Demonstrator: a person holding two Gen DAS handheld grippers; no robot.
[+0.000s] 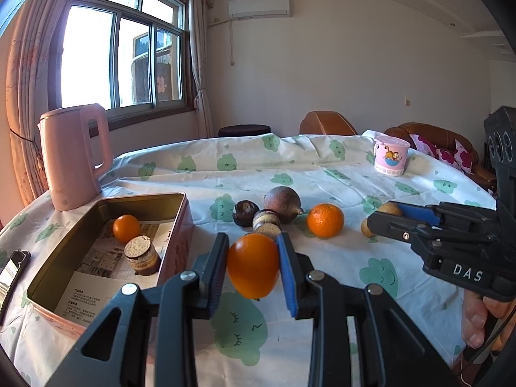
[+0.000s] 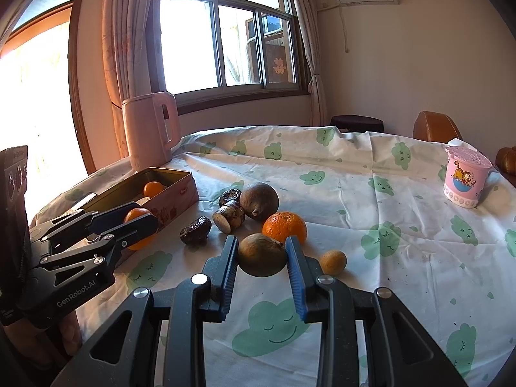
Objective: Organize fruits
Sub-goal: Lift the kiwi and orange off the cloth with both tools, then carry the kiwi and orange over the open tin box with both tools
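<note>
1. Left gripper [image 1: 253,266]: pads pinched on an orange fruit [image 1: 253,266], held above the cloth beside the tin box [image 1: 180,222]; long axis near vertical.
2. Right gripper [image 2: 262,254]: fingers flanking a brown fruit [image 2: 262,254] on the table; contact cannot be told.
3. Handling: orange fruit best carried level over the rim and lowered before release, judged.

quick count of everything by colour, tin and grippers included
orange fruit: 3
brown fruit: 2
tan fruit: 1
dark wrinkled fruit: 2
striped cylinders: 2
total: 10
</note>
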